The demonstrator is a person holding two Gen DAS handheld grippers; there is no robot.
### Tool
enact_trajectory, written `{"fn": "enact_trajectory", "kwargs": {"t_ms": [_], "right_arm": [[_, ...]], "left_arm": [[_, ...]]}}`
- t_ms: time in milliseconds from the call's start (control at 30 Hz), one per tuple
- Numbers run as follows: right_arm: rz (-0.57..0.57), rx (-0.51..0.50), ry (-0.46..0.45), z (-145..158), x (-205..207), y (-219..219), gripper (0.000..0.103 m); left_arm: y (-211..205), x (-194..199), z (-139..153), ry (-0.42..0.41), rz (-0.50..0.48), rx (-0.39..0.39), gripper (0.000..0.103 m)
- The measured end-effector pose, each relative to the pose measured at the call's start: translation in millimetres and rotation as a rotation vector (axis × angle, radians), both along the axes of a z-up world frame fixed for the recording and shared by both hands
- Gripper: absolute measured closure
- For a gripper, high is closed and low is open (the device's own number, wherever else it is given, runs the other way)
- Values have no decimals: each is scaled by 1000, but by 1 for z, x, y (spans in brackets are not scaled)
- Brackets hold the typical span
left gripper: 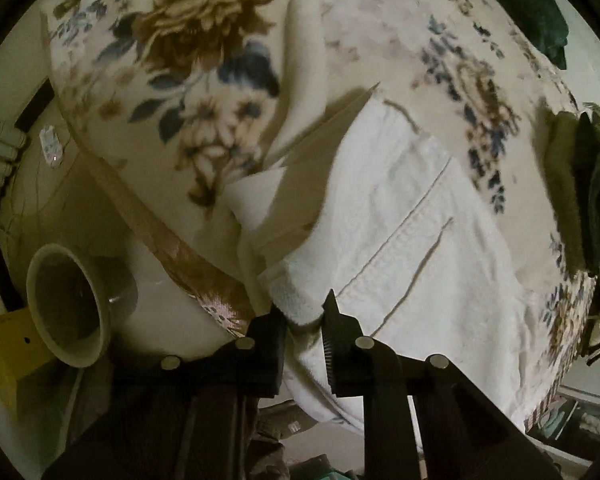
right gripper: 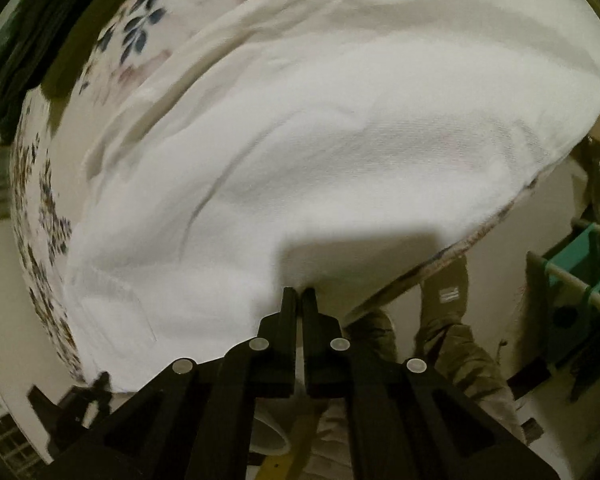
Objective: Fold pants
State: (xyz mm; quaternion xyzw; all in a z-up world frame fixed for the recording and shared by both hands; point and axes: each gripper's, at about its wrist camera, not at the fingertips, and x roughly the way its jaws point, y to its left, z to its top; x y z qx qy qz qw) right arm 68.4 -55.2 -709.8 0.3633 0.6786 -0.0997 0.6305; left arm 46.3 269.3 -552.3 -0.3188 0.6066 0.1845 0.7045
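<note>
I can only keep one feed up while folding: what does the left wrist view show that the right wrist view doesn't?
Only the left wrist view: a stitched seam on the white pants, a round bin on the floor, and the left hand-held gripper shut on a thick hem.

Only the right wrist view: the right hand-held gripper pinching the pants edge, and a teal rack.

Both: white pants on the floral blanket.

White pants point(left gripper: 412, 216) of matt woven cloth with stitched seams lie on a fuzzy, floral-printed blanket point(left gripper: 188, 80); each hand-held gripper point(right gripper: 299, 294) is matt black plastic with dull metal pins.
</note>
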Motion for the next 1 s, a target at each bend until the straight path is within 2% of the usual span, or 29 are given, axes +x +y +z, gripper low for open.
{"fn": "enact_trajectory", "kwargs": {"t_ms": [100,167,267,333,367,400,467,533,600,700,733,767,833,900,1000], "right_arm": [[32,4,23,-3,-6,6,101],[41,-4,30,-9,-9,6,101],[27,0,66,-25,-10,5,100],[53,4,109,-30,-6,7,96],[63,12,124,-29,-3,7,89],[80,27,131,-25,0,7,76],[124,20,111,-7,11,8,56],[181,-3,57,15,28,12,56],[259,-26,-17,34,58,21,56],[326,-46,-95,34,104,34,59],[350,-66,-111,28,124,38,63],[366,-81,-119,21,140,41,73],[403,-122,-141,7,175,45,75],[408,-143,-140,-6,192,40,79],[353,-114,-135,-13,198,31,79]], "left_arm": [[6,10,8,-7,-14,27,91],[10,15,1,12,-17,18,91],[1,31,-19,54,-71,46,90],[3,30,-24,69,-71,44,86],[3,31,-22,80,-74,41,83],[2,31,-16,89,-82,49,78],[-5,32,3,107,-116,119,67],[-21,38,29,80,-172,205,58],[-41,49,49,40,-232,272,15],[-92,83,60,-34,-357,267,13],[-107,90,60,-53,-385,257,13],[-124,101,55,-76,-416,235,13],[-165,132,36,-84,-505,182,13],[-203,158,17,-86,-595,142,13],[-248,188,-8,-72,-718,185,13]]}}
